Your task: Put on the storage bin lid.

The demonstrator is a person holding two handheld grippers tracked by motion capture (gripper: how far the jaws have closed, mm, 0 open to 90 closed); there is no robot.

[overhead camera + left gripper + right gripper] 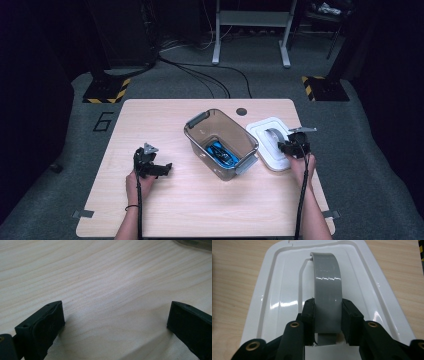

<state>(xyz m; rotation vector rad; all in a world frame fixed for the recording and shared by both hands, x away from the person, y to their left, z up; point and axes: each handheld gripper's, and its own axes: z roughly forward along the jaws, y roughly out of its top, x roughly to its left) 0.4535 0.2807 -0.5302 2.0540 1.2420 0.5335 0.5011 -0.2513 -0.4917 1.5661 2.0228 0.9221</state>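
A white lid (266, 134) (279, 290) with a grey arched handle (327, 287) lies on the table to the right of a smoky clear bin (200, 123). My right gripper (291, 148) (328, 315) is shut on the handle, one pad pressing on each of its sides. Blue and black items (221, 152) lie on the bin's floor. At the table's left my left gripper (161, 169) (115, 320) rests low over bare wood, its jaws wide open with nothing between them.
The wooden table (150, 200) has a dark round hole (241, 111) near its far edge. Grey latches (198, 119) flank the bin's short ends. Beyond the table are cables (200, 75), a stand's legs (216, 50) and striped floor plates (106, 92).
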